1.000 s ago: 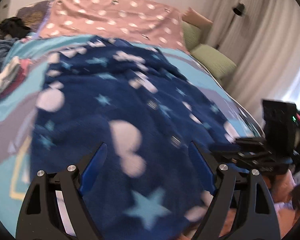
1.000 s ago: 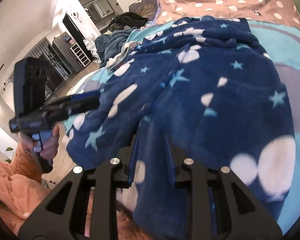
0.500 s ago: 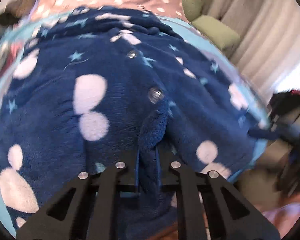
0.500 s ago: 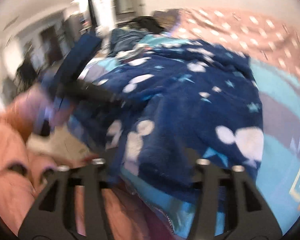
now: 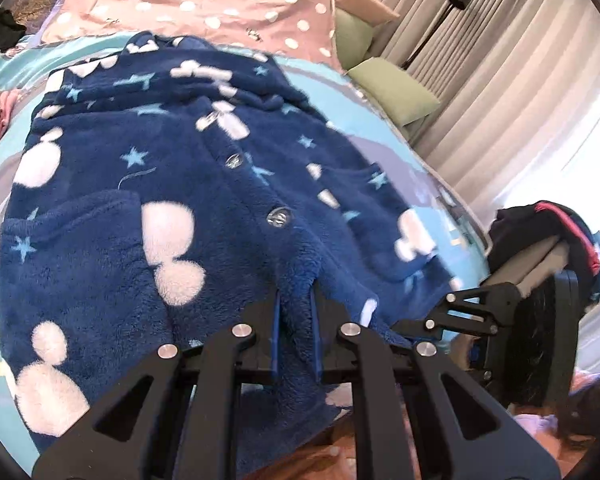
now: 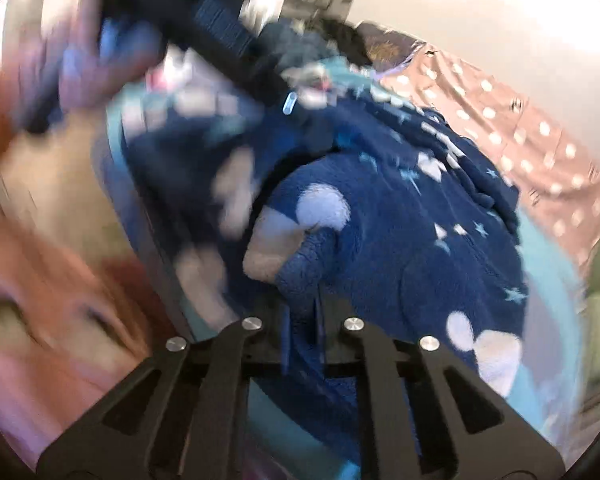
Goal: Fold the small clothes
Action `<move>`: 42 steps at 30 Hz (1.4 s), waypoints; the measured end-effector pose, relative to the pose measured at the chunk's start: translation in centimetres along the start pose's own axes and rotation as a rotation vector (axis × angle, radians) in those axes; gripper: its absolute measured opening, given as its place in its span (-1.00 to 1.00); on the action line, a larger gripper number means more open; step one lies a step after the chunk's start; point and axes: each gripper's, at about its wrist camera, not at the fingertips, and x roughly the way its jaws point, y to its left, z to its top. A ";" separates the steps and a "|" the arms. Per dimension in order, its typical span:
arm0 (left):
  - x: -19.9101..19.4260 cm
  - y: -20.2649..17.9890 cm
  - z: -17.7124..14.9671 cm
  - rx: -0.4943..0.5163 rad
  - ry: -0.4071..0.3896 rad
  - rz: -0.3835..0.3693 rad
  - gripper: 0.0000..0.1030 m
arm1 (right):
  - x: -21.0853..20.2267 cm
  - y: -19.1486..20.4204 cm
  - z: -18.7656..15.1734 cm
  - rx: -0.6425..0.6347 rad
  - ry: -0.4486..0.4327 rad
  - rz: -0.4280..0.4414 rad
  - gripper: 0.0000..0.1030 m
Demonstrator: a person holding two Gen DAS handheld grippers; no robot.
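Gripping the robe [image 5: 204, 216] hem: left gripper [image 5: 296, 320] jaws closed on fleece at the button edge, right gripper [image 6: 305, 320] jaws just closed, pinching a fold. Robe lies spread on the bed [image 5: 388, 136]. Step: first fold starting. Next, probably lift both corners together and carry them over evenly.

fluffy fleece jacket [image 5: 148, 208] with glossy buttons [image 5: 278, 216]

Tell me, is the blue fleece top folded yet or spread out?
Spread out. The blue fleece top lies button-front up across the bed, with only its near hem pinched by the left gripper and right gripper.
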 end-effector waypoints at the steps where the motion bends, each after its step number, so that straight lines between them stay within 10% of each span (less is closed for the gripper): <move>1: -0.5 -0.1 0.1 0.002 -0.009 -0.015 -0.77 | -0.4 -0.5 0.4 0.038 -0.027 0.042 -0.81; 6: -1.7 0.1 0.7 0.015 -0.016 -0.065 -0.77 | 3.0 0.6 -1.0 -0.022 0.117 0.060 -0.47; 9: -1.2 0.3 0.5 0.006 0.006 -0.069 -0.77 | 2.1 0.2 -1.0 0.017 0.078 0.157 0.02; 13: -0.1 -0.3 0.3 0.020 0.035 -0.065 -0.76 | -0.5 -2.6 -0.2 0.179 -0.023 0.279 0.03; 20: -0.4 0.5 0.9 -0.006 0.031 -0.099 -0.76 | 1.3 -2.7 0.8 0.236 0.017 0.308 -0.72; 24: -0.9 1.2 1.4 -0.025 0.026 -0.124 -0.76 | 3.1 -0.9 0.6 0.175 0.056 0.289 -0.72; 28: 0.4 0.6 1.5 -0.001 0.057 -0.124 -0.74 | 3.6 -0.8 0.8 0.227 0.056 0.357 -0.23; 38: 2.9 0.9 0.7 -0.005 0.115 -0.149 -0.47 | 3.4 -2.0 0.6 0.366 0.058 0.464 -0.24; 42: 2.0 1.0 0.4 0.012 0.100 -0.129 -0.17 | 3.6 -2.9 0.7 0.463 0.113 0.478 -0.84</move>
